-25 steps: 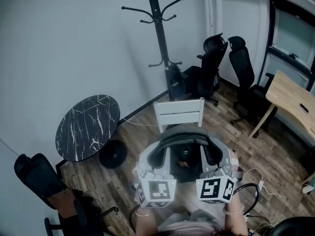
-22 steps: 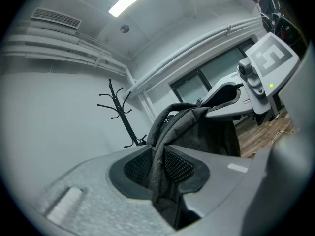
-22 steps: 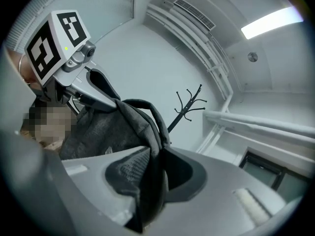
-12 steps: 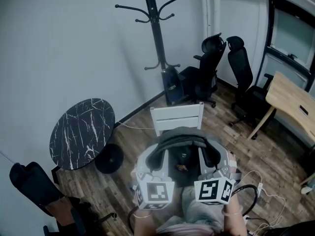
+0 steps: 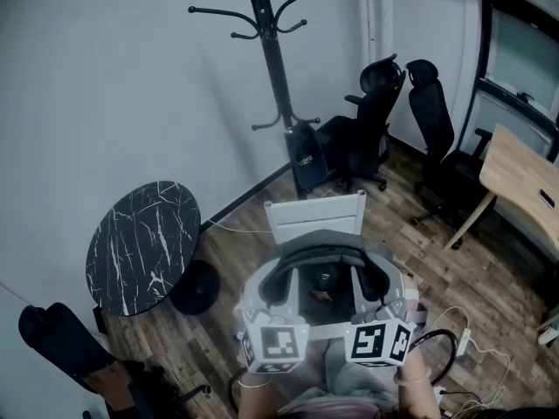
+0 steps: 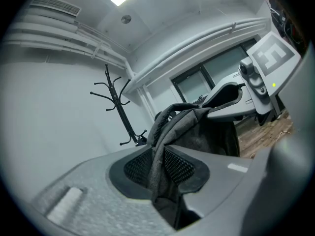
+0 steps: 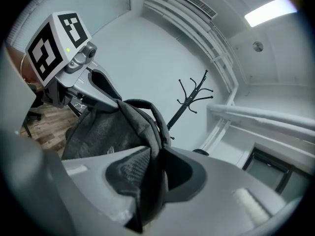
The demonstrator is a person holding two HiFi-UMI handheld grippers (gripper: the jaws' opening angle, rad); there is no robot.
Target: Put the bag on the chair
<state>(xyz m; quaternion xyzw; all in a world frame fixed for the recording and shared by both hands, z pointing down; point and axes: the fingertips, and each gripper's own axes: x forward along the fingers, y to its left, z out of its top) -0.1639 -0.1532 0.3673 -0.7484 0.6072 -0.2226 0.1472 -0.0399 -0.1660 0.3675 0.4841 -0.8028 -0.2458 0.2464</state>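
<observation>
The grey backpack [image 5: 325, 250] hangs between my two grippers, just in front of the white chair [image 5: 314, 218]. Only the chair's slatted back shows; the bag hides its seat. My left gripper [image 5: 255, 302] is shut on the bag's left side. In the left gripper view its ribbed pads [image 6: 176, 165] pinch a fold of the bag's grey fabric [image 6: 197, 127]. My right gripper [image 5: 395, 300] is shut on the right side. In the right gripper view the bag's cloth [image 7: 106, 129] is squeezed between that gripper's pads [image 7: 129, 170]. The bag's black padded straps [image 5: 281, 278] face up.
A black coat stand [image 5: 271, 68] rises by the wall behind the chair. A round marble-top table [image 5: 142, 243] is at the left, two black office chairs [image 5: 380, 120] at the back right, a wooden desk [image 5: 524, 173] at the right edge. Cables [image 5: 463, 343] lie on the floor.
The head view has shifted slightly, and the chair's back now sits a little closer to the bag. Both grippers keep their hold on the bag.
</observation>
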